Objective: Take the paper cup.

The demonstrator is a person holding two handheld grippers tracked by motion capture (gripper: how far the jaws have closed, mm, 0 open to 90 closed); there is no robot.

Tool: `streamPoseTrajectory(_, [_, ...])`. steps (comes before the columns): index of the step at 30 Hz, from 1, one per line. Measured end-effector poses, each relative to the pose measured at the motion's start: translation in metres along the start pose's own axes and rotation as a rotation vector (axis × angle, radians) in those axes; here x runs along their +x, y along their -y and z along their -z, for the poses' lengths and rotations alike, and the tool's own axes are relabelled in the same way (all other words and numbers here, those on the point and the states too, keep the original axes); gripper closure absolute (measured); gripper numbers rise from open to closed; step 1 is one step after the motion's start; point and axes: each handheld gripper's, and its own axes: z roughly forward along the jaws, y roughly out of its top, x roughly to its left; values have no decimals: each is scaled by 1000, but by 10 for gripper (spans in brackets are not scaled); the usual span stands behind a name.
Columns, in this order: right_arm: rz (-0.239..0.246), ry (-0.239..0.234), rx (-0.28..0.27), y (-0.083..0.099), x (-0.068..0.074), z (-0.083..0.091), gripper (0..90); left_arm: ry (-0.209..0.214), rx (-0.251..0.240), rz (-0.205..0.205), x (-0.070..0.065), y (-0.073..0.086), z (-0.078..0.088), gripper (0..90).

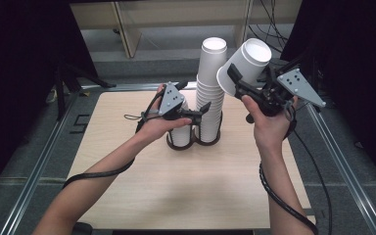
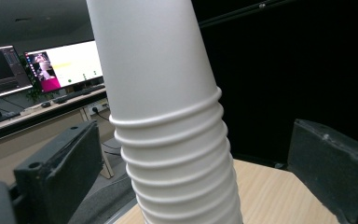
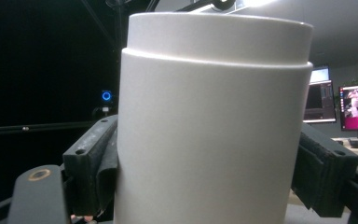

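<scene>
A: Where's the loose cup (image 1: 247, 63)?
B: Clenched in the right tongs (image 1: 236, 81), tilted, lifted beside the stack (image 1: 210, 93); its mouth is cut off in the right gripper view.
A: The left tongs (image 1: 201, 110)?
B: Released, astride the stack on the bench (image 1: 186, 181), not pressing; the holder (image 1: 188, 143) is partly hidden by that hand.

Black claws (image 1: 201, 108), grey plates, trailing cables

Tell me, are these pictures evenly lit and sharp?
High view: table bright, surroundings black. Left gripper view: cup stack sharp, monitors behind glaring, slightly soft. Right gripper view: held cup evenly lit against darkness, with glare along the top edge.
</scene>
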Motion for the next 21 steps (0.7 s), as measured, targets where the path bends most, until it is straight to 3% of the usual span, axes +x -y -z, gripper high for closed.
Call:
streamPoseTrajectory(5, [-20, 2, 29, 12, 1, 7, 199, 14, -6, -3, -6, 5, 14, 29])
streamPoseTrajectory(14, [-14, 5, 62, 30, 1, 17, 198, 43, -10, -11, -18, 19, 42, 29])
streamPoseTrajectory(20, [-61, 4, 98, 46, 4, 25, 199, 51, -4, -17, -25, 29, 56, 29])
streamPoseTrajectory(21, [-49, 7, 101, 48, 3, 26, 198, 56, 1, -15, -28, 34, 60, 29])
